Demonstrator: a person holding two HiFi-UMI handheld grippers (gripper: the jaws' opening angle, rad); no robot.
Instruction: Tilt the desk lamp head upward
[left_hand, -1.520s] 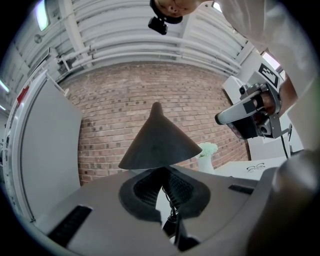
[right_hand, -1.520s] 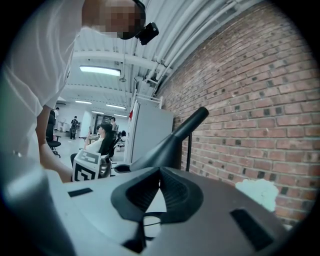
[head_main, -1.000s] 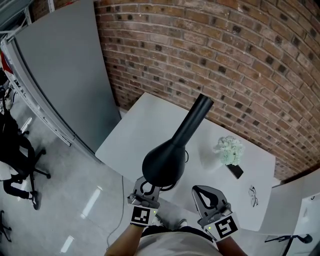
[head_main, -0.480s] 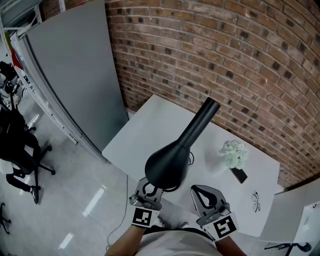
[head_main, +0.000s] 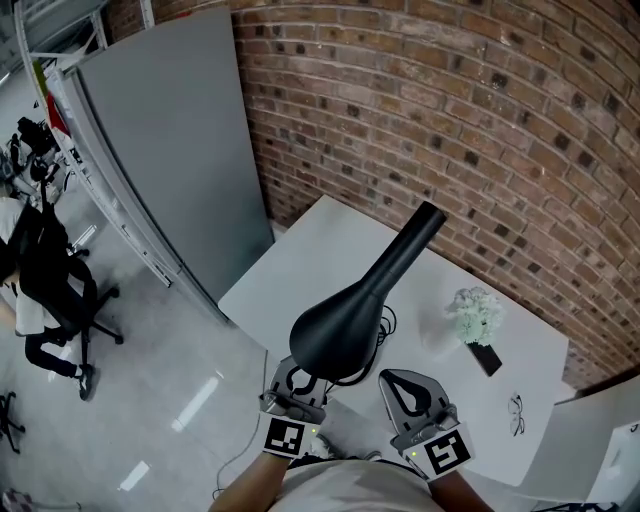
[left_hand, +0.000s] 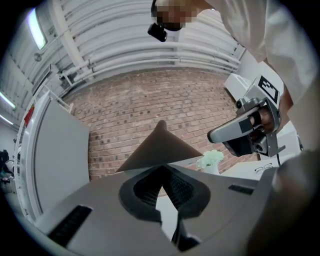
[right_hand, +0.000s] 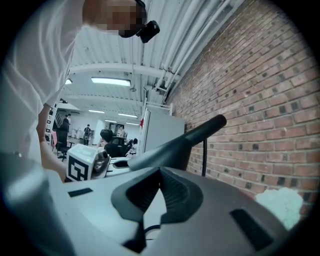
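Note:
The black cone-shaped lamp head (head_main: 340, 325) hangs over the near edge of the white table (head_main: 300, 260), its neck (head_main: 405, 245) running up toward the brick wall. My left gripper (head_main: 296, 384) is just under the wide rim, shut and empty; whether it touches the rim I cannot tell. In the left gripper view the lamp head (left_hand: 160, 145) rises just beyond my left gripper (left_hand: 162, 172). My right gripper (head_main: 405, 388) is to the right of the rim, apart from it, also shut on nothing. In the right gripper view the lamp (right_hand: 185, 140) crosses above my right gripper (right_hand: 160, 175).
A white flower bunch (head_main: 475, 315), a black phone (head_main: 487, 358) and glasses (head_main: 516, 412) lie on the table's right part. A cable (head_main: 386, 322) coils by the lamp. A grey panel (head_main: 170, 140) leans on the wall at left; an office chair (head_main: 45, 290) stands farther left.
The head view has drifted, so the table and lamp sit a little more to the right and lower. Both grippers keep their places by the lamp rim.

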